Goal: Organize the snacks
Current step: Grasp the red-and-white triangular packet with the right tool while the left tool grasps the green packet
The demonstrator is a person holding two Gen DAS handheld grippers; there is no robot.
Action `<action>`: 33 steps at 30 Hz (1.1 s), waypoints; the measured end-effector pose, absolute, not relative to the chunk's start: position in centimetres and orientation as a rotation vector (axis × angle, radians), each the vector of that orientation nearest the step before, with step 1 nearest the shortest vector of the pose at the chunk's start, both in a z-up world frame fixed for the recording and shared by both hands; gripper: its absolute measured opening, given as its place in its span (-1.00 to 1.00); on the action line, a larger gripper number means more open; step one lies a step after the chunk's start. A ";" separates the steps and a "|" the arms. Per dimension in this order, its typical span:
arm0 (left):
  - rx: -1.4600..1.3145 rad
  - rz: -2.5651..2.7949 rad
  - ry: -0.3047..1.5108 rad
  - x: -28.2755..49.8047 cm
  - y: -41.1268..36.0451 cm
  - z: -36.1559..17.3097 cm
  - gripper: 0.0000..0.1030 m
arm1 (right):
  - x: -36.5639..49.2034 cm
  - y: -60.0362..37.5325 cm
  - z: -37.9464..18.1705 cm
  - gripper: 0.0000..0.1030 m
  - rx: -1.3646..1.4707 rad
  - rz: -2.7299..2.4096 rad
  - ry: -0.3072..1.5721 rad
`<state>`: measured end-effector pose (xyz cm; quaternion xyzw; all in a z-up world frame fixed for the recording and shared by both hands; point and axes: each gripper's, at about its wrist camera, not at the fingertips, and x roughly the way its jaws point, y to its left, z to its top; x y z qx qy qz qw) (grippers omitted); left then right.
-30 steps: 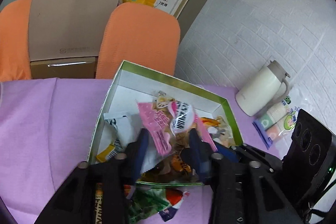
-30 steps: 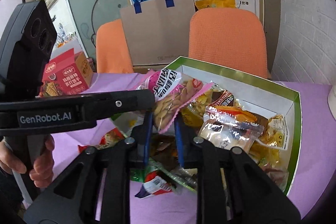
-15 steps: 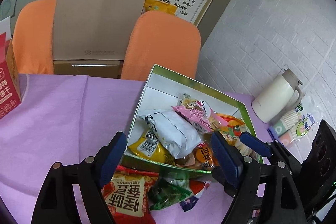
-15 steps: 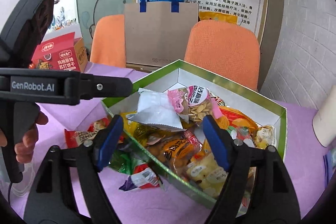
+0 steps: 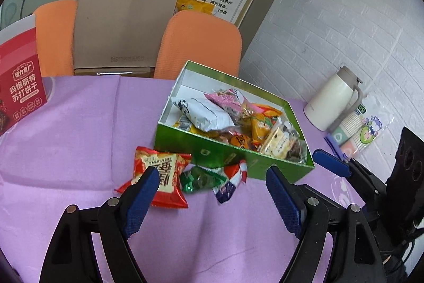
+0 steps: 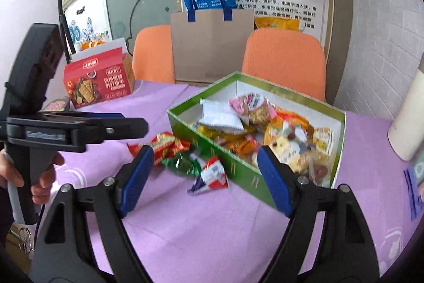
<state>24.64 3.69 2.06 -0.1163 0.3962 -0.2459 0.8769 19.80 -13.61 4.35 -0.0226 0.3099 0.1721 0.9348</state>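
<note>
Both grippers hang empty, jaws spread wide, over a purple-clothed table. The left gripper frames three loose packets just ahead of its jaws: a red snack packet by its left finger, a green packet and a red-white-blue packet between the tips. Beyond them lies the green box, already heaped with snacks. The right gripper faces the same packets. Judged mid-task, between picks; next comes lowering over one packet, closing, and lifting it into the box.
</note>
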 end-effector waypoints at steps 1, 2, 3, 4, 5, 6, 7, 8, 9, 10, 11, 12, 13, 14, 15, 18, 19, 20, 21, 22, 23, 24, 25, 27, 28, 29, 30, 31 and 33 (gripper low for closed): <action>-0.234 -0.528 0.827 24.0 3.6 1.8 0.63 | 19.7 -13.7 3.9 0.56 -0.042 0.340 0.647; -0.225 -0.538 0.828 23.5 3.6 1.4 0.63 | 19.6 -13.8 3.3 0.56 -0.034 0.326 0.668; -0.217 -0.548 0.831 23.0 3.5 1.0 0.63 | 19.8 -14.0 2.5 0.56 -0.018 0.311 0.697; -0.209 -0.565 0.837 22.4 3.3 0.5 0.63 | 19.9 -14.1 1.8 0.56 -0.001 0.304 0.726; -0.204 -0.579 0.843 21.9 3.1 0.0 0.63 | 20.1 -14.2 1.0 0.46 0.023 0.306 0.755; -0.195 -0.590 0.851 21.5 3.0 -0.4 0.62 | 20.5 -14.1 0.2 0.37 0.040 0.311 0.780; -0.182 -0.599 0.860 21.1 2.7 -0.9 0.59 | 20.8 -13.9 -0.5 0.35 0.050 0.311 0.799; -0.174 -0.606 0.866 20.9 2.5 -1.3 0.50 | 21.4 -13.7 -1.2 0.31 0.059 0.301 0.816; -0.169 -0.614 0.873 20.8 2.4 -1.7 0.44 | 21.9 -13.5 -1.8 0.25 0.068 0.289 0.829; -0.168 -0.612 0.881 20.7 2.4 -2.3 0.37 | 22.5 -13.4 -2.3 0.22 0.089 0.283 0.844; -0.169 -0.604 0.885 20.8 2.4 -2.7 0.29 | 23.1 -13.4 -2.8 0.18 0.125 0.281 0.859; -0.175 -0.599 0.891 20.9 2.6 -3.0 0.27 | 23.5 -13.5 -3.1 0.17 0.161 0.279 0.869; -0.196 -0.599 0.896 21.2 3.0 -3.5 0.27 | 24.0 -13.5 -3.3 0.17 0.197 0.278 0.874; -0.217 -0.598 0.902 21.4 3.2 -3.7 0.27 | 24.4 -13.4 -3.5 0.17 0.222 0.279 0.872; -0.234 -0.595 0.907 21.7 3.4 -4.0 0.27 | 24.7 -13.2 -3.6 0.17 0.234 0.276 0.871; -0.259 -0.565 0.882 22.5 4.0 -4.1 0.27 | 25.5 -12.7 -4.0 0.17 0.248 0.265 0.869; -0.258 -0.552 0.885 23.0 4.0 -4.2 0.27 | 25.8 -12.7 -4.3 0.14 0.254 0.259 0.874; -0.269 -0.542 0.876 23.3 4.1 -4.3 0.27 | 26.0 -12.9 -4.4 -0.22 0.273 0.265 0.876; -0.283 -0.532 0.871 23.6 4.2 -4.4 0.27 | 26.1 -13.1 -4.6 -0.44 0.271 0.261 0.884; -0.309 -0.527 0.871 24.0 4.4 -4.5 0.27 | 25.9 -13.4 -4.6 -0.45 0.282 0.275 0.877; -0.333 -0.525 0.870 24.4 4.5 -4.5 0.27 | 25.7 -13.8 -4.6 -0.49 0.286 0.284 0.881; -0.357 -0.522 0.872 24.8 4.5 -4.6 0.28 | 25.3 -14.0 -4.4 -0.55 0.275 0.290 0.877; -0.371 -0.519 0.878 25.2 4.3 -4.8 0.28 | 24.9 -14.2 -4.2 -0.57 0.253 0.294 0.871; -0.387 -0.519 0.886 25.7 3.8 -4.9 0.31 | 23.8 -14.8 -3.9 -0.59 0.215 0.300 0.867; -0.385 -0.523 0.888 25.8 3.3 -5.0 0.32 | 23.4 -15.1 -4.0 -0.60 0.209 0.306 0.872; -0.380 -0.527 0.893 25.9 2.9 -5.0 0.35 | 22.9 -15.5 -4.0 -0.60 0.205 0.311 0.876; -0.380 -0.540 0.901 25.8 2.4 -5.1 0.35 | 22.4 -16.0 -4.0 -0.60 0.202 0.316 0.878; -0.385 -0.570 0.915 25.8 1.9 -5.3 0.35 | 22.0 -16.3 -4.0 -0.60 0.202 0.322 0.882; -0.387 -0.621 0.931 25.2 1.0 -5.6 0.35 | 21.3 -17.0 -4.0 -0.60 0.194 0.334 0.887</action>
